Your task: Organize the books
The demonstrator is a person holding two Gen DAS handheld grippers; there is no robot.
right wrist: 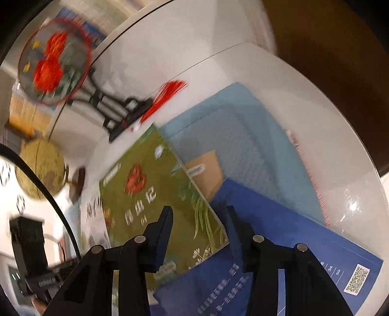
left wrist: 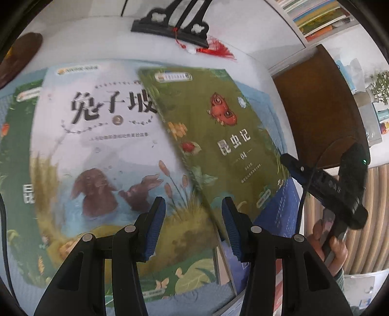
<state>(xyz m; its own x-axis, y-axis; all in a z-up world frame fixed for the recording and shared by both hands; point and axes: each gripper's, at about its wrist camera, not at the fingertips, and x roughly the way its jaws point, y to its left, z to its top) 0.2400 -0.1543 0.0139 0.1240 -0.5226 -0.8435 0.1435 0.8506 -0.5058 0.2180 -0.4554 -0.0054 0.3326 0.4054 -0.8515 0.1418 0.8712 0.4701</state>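
pale rabbit book (left wrist: 102, 145) titled 兔子坡 with a circled 2, green butterfly book (left wrist: 218, 136) titled 昆虫记 and numbered 04, dark blue book (right wrist: 304, 243) bearing a QR code, smaller print unreadable

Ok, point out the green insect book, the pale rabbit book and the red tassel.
green insect book (left wrist: 218, 136), left wrist view, middle of its cover
pale rabbit book (left wrist: 102, 145), left wrist view, cover below the title
red tassel (left wrist: 222, 49), left wrist view, its fringe

Home study or reading corner: white tabletop (right wrist: 255, 80) strewn with children's books (left wrist: 97, 136); decorative fan on stand (right wrist: 54, 60) and globe (right wrist: 40, 167) far left; crowded bookshelf (left wrist: 316, 17) far right.
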